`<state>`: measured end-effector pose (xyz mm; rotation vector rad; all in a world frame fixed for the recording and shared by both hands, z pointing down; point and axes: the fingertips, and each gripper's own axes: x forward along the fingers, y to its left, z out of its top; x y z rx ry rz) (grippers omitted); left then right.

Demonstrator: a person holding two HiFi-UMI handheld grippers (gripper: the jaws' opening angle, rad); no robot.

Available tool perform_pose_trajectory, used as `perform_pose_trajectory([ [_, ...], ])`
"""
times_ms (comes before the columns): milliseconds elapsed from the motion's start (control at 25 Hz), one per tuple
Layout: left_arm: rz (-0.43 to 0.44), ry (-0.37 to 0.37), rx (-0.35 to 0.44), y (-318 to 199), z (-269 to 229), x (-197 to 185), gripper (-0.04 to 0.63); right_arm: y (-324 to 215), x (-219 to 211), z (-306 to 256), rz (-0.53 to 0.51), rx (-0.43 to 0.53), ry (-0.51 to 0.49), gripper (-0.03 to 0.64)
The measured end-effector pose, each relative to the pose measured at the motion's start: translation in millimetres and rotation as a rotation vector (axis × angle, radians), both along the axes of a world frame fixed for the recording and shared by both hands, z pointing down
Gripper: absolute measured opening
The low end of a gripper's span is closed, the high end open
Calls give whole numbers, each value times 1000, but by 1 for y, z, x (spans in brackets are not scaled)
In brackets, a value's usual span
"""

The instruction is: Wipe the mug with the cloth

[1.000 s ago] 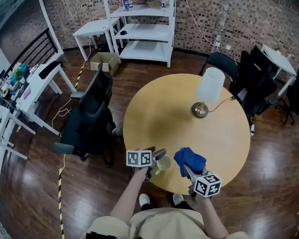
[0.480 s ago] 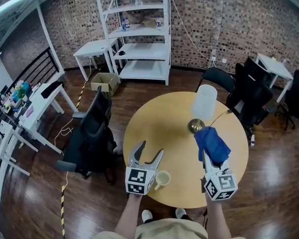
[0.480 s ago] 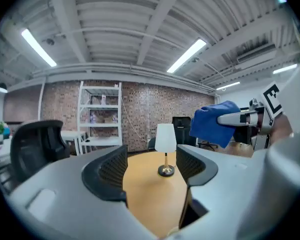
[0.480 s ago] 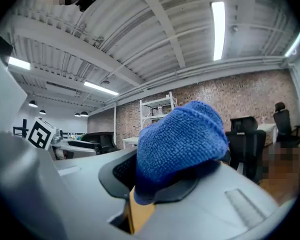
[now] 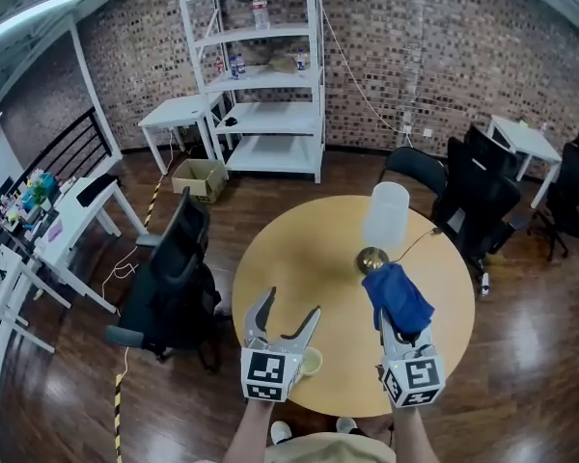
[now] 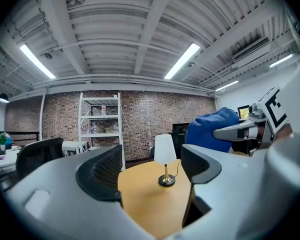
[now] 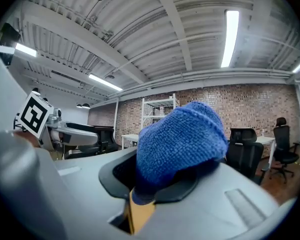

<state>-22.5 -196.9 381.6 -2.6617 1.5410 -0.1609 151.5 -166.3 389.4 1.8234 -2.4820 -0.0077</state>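
Observation:
A pale mug (image 5: 312, 361) stands near the front edge of the round wooden table (image 5: 289, 249), partly hidden behind my left gripper (image 5: 289, 307). That gripper hovers above it, level; its jaws have just been opening and nothing is between them, as the left gripper view shows (image 6: 152, 166). My right gripper (image 5: 394, 322) is raised to the right, shut on a bunched blue cloth (image 5: 398, 297). The cloth (image 7: 182, 139) fills its jaws in the right gripper view and also shows in the left gripper view (image 6: 210, 131).
A table lamp (image 5: 381, 222) with a white shade stands at the table's far side. A black office chair (image 5: 179, 268) is left of the table and more chairs (image 5: 473, 201) right. White shelving (image 5: 261, 75) lines the brick wall.
Both grippers have risen well above the table. The left one has come off the mug, which stays on the table, and its jaws have spread. The right carried the cloth up.

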Motion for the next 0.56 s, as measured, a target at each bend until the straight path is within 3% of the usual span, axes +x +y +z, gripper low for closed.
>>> perform_pose_trajectory([
  [560,-87,14,-24,0,1,-9,368,1,-12,-6,-58,15,9,58],
])
